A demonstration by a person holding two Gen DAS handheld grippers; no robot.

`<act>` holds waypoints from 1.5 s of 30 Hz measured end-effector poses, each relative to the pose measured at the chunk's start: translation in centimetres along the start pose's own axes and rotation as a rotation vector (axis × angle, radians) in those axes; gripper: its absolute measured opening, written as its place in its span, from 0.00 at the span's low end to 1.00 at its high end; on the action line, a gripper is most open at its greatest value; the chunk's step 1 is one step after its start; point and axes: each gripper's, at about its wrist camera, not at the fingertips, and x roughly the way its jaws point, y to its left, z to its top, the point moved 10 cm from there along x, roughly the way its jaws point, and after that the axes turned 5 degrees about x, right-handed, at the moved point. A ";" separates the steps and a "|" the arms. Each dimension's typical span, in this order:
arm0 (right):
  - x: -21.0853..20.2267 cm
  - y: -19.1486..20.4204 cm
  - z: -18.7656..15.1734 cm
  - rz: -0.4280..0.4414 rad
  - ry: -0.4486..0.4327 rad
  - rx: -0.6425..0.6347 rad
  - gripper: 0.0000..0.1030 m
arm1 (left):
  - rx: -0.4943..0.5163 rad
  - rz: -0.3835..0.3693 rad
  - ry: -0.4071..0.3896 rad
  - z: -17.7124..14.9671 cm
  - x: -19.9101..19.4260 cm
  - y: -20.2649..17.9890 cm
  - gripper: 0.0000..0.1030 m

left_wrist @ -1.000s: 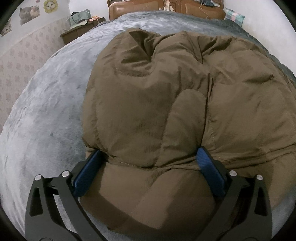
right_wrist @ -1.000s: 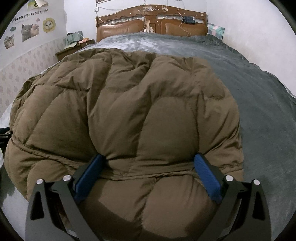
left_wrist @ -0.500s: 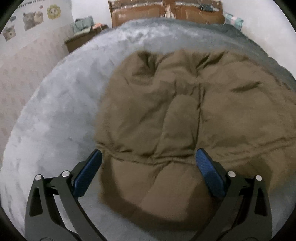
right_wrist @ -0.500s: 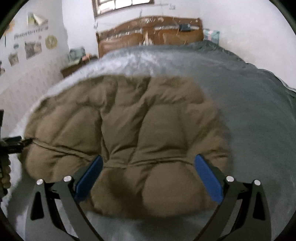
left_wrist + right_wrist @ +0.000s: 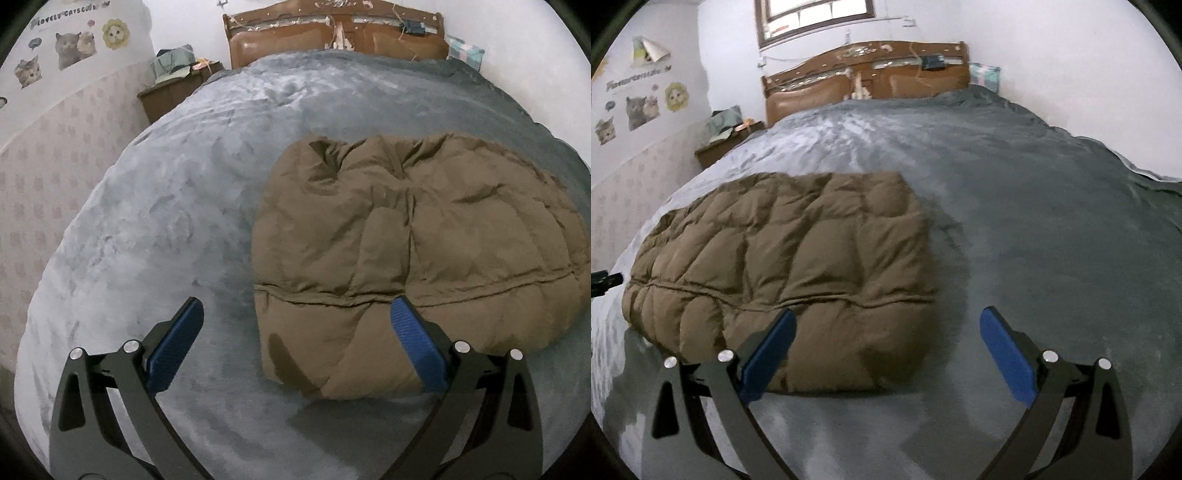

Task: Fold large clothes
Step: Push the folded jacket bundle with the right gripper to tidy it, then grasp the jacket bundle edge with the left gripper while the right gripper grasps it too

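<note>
Left wrist view: left gripper (image 5: 293, 341) hung above the bed (image 5: 155, 229), fingers (image 5: 175, 345) spread wide, gripping nothing. Brown puffer jacket (image 5: 424, 240) lay folded into a fat block on the grey blanket, off to the right of centre; the right-hand finger overlapped its near edge in the frame, contact unclear. Headboard (image 5: 332, 35) and nightstand (image 5: 173, 90) far behind.

Right wrist view: right gripper (image 5: 886, 356) was also spread and empty, above the bed (image 5: 1052, 240). Jacket (image 5: 783, 266) sat left of centre, its near right corner between the fingers (image 5: 1006, 358). Tip of the other tool (image 5: 604, 281) showed at the left edge.

Judgement: the fold looked done, or one more halving was left. To do it well, grab both near corners at the seam line, pinch through all the layers, lift evenly and lay over slowly; puffy fill springs back, so press flat after.
</note>
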 end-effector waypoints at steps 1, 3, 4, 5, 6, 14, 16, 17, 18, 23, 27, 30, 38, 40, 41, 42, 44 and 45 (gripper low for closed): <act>0.2 0.5 0.1 0.009 -0.001 -0.007 0.96 | 0.004 -0.010 0.010 -0.1 0.3 -0.7 0.97; 0.6 1.6 0.2 0.021 -0.005 -0.032 0.96 | 0.031 -0.014 0.014 0.0 0.7 -2.0 0.97; 1.1 2.0 0.3 0.021 0.001 -0.048 0.96 | 0.046 -0.009 0.011 0.0 0.8 -2.3 0.97; 1.6 2.4 0.2 0.033 0.016 -0.057 0.95 | 0.064 0.000 0.008 0.1 0.9 -2.8 0.97; 1.9 2.6 0.2 0.042 0.026 -0.062 0.93 | 0.090 0.014 0.004 0.2 1.1 -3.3 0.97; 5.6 2.2 -1.4 0.109 0.177 -0.030 0.91 | 0.115 0.011 0.035 -0.1 3.1 -4.7 0.97; 5.7 2.0 -1.7 0.124 0.200 -0.015 0.91 | 0.098 -0.006 0.038 -0.2 3.3 -4.6 0.97; 5.5 1.8 -1.7 0.124 0.200 -0.009 0.91 | 0.091 -0.013 0.040 -0.4 3.3 -4.3 0.97; 5.0 1.5 -1.3 0.123 0.191 0.001 0.91 | 0.087 -0.017 0.040 -0.4 3.3 -4.2 0.97; 5.0 -0.7 -0.6 0.098 0.196 0.057 0.94 | 0.105 -0.001 0.033 -0.4 3.2 -4.4 0.97; 6.5 -0.7 -1.0 0.156 0.225 0.101 0.94 | 0.123 0.021 0.025 -0.6 2.3 -4.6 0.97; 7.5 -0.6 -1.1 0.185 0.235 0.121 0.98 | 0.121 0.018 0.025 -0.7 2.1 -4.6 0.97; 9.1 -0.9 -2.8 0.308 0.330 0.234 0.99 | 0.137 0.030 0.018 -0.2 2.7 -5.2 0.97; 8.9 -0.6 -2.9 0.309 0.327 0.221 0.99 | 0.148 0.038 0.014 -0.1 2.8 -5.5 0.97; 8.9 0.1 -2.8 0.324 0.327 0.210 0.99 | 0.149 0.038 0.014 -0.2 2.7 -5.5 0.97; 8.8 0.5 -2.9 0.329 0.335 0.202 0.99 | 0.148 0.037 0.017 -0.2 2.7 -5.6 0.97; 8.9 0.9 -2.5 0.276 0.338 0.149 0.99 | 0.145 0.033 0.019 -0.2 2.6 -5.7 0.97; 8.6 1.0 -2.0 0.258 0.327 0.133 0.99 | 0.143 0.031 0.019 -0.1 2.5 -5.7 0.97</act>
